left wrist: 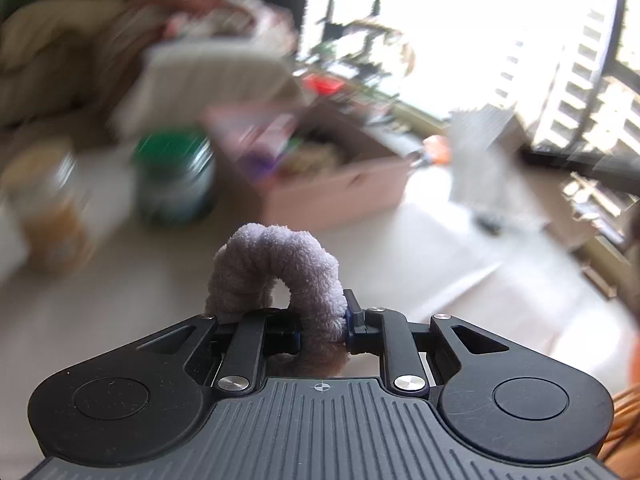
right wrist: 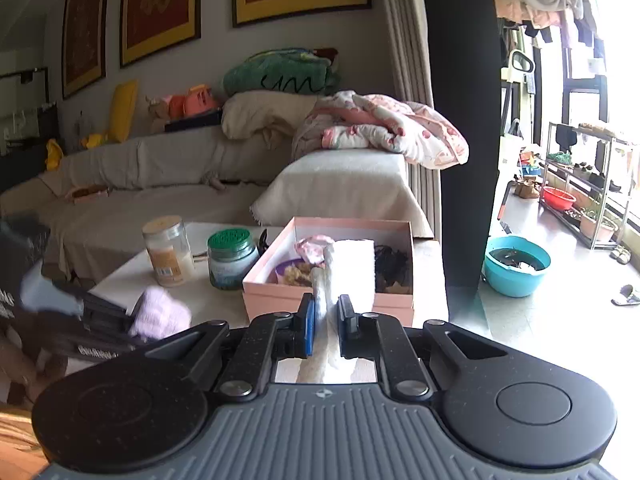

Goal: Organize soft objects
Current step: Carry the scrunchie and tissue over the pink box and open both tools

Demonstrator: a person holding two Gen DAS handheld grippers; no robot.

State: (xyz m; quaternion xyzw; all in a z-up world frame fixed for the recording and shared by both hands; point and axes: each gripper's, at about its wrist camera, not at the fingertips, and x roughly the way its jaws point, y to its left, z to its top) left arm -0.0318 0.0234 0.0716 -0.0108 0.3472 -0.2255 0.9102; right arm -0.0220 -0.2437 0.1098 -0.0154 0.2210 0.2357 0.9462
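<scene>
Left gripper (left wrist: 322,330): jaws clamped on a lilac fuzzy scrunchie (left wrist: 276,268), loop standing up out of the jaws, held above the desk (left wrist: 160,280). Left view motion-blurred. Right gripper (right wrist: 325,320): jaws narrow, pinching a white folded cloth (right wrist: 340,264) that stands upright just in front of the pink box (right wrist: 280,300). Box sits near the desk's far right edge, soft items inside. Green-lid jar (right wrist: 231,258) just beside the box's left wall, clear jar (right wrist: 168,250) further left
</scene>
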